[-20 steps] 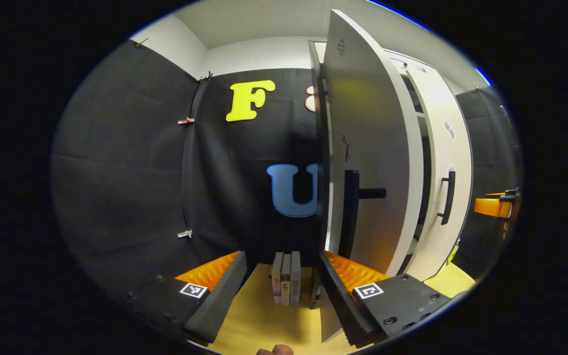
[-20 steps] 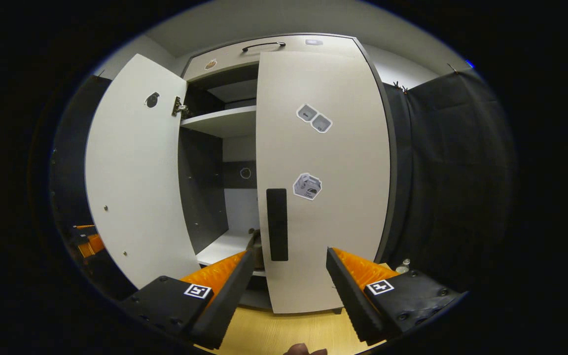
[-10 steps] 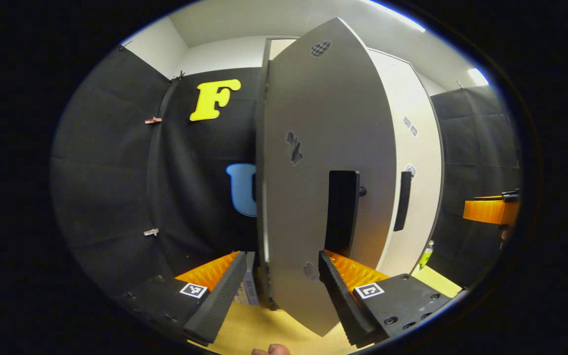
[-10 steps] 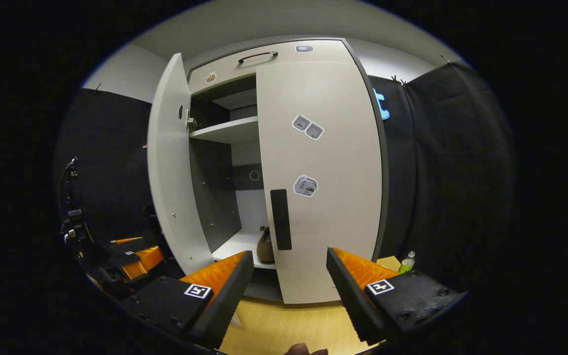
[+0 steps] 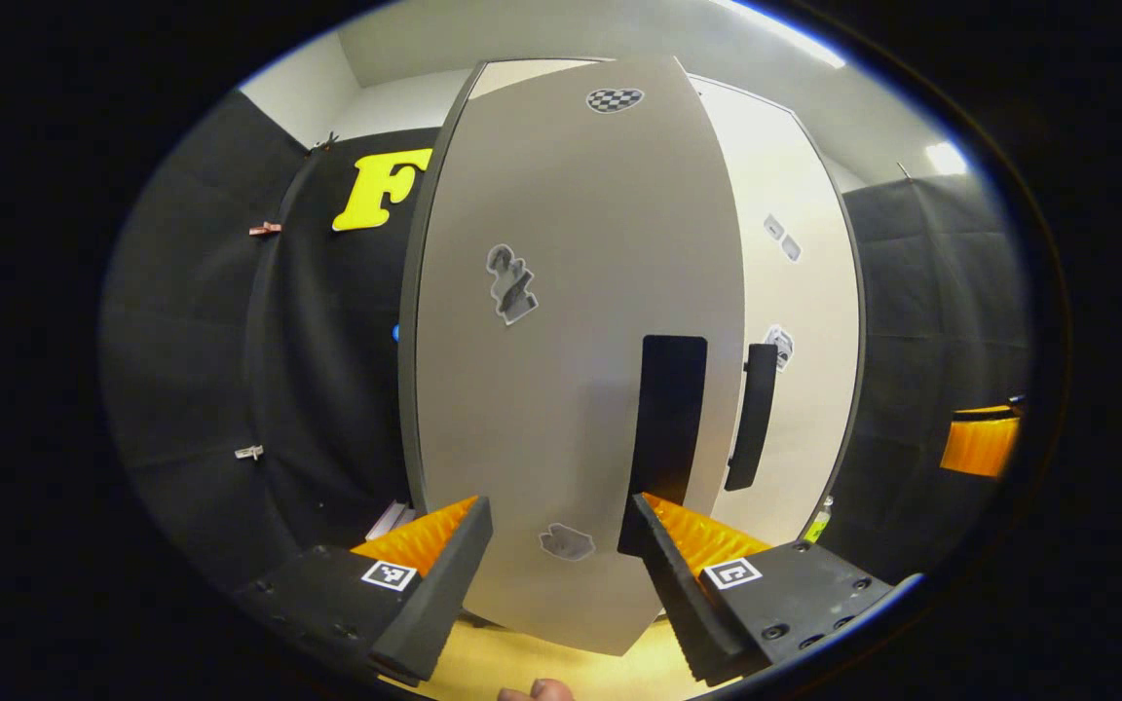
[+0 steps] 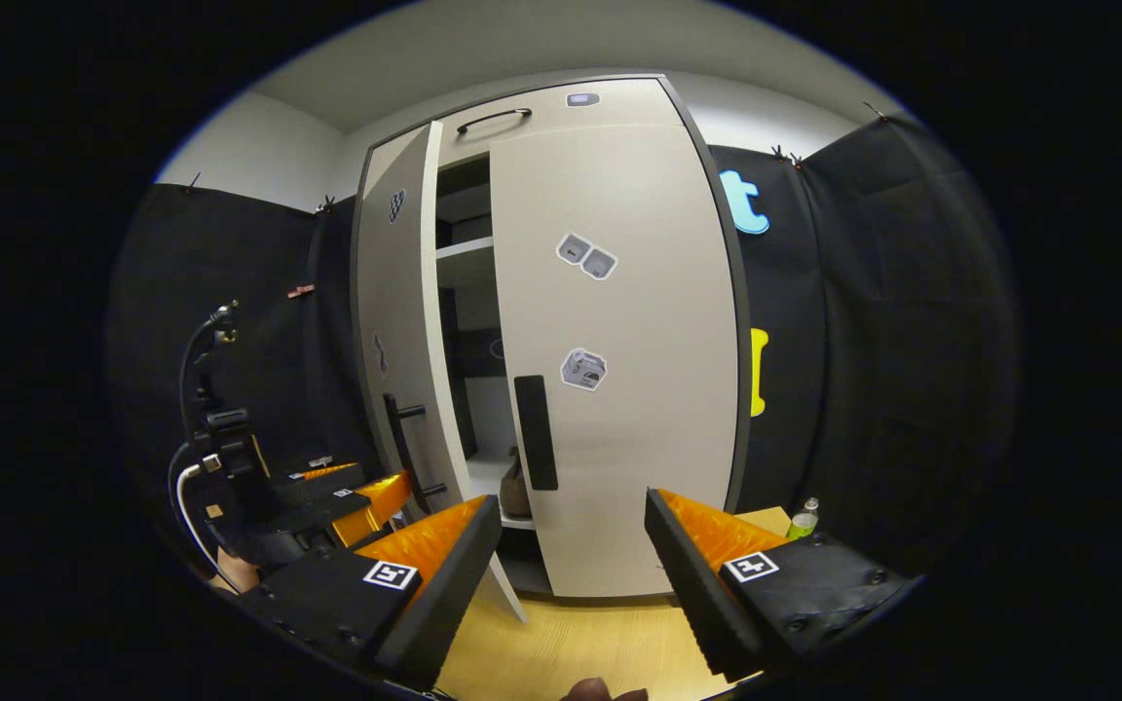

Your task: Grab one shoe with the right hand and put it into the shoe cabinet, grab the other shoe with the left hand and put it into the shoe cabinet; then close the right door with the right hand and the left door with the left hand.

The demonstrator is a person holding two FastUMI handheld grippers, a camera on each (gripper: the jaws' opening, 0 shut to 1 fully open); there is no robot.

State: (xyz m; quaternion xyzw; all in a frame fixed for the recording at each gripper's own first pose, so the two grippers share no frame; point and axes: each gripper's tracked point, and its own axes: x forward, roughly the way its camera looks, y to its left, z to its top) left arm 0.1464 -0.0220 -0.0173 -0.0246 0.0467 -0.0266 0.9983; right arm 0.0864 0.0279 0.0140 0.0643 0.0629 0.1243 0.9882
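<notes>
- Left gripper (image 5: 556, 560): fingers spread apart and gripping nothing, held close in front of the outer face of the left door (image 5: 571, 341). In the right gripper view this gripper (image 6: 366, 492) appears at the lower left, beside that door's handle side; contact with the door cannot be told.
- Left door: partly swung in, standing at an angle to the cabinet front. A dark vertical handle (image 5: 668, 419) sits near its free edge, and small stickers mark its face.
- Right door (image 6: 619, 360): lies flat against the shoe cabinet (image 6: 561, 102) front, with its own dark handle (image 6: 534, 433) along its left edge and two stickers above.
- Gap between the doors: a narrow strip of interior shows, with a shelf (image 6: 464, 248) high up and a lower shelf below.
- Shoe (image 6: 514, 487): a brownish shape rests on the lower shelf inside the cabinet, just behind the right door's handle; a second shoe cannot be made out.
- Right gripper (image 6: 566, 574): fingers parted and empty, held back from the cabinet and apart from the right door.
- Floor (image 6: 580, 647): light wood. A small green bottle (image 6: 800, 521) stands by the cabinet's right foot.
</notes>
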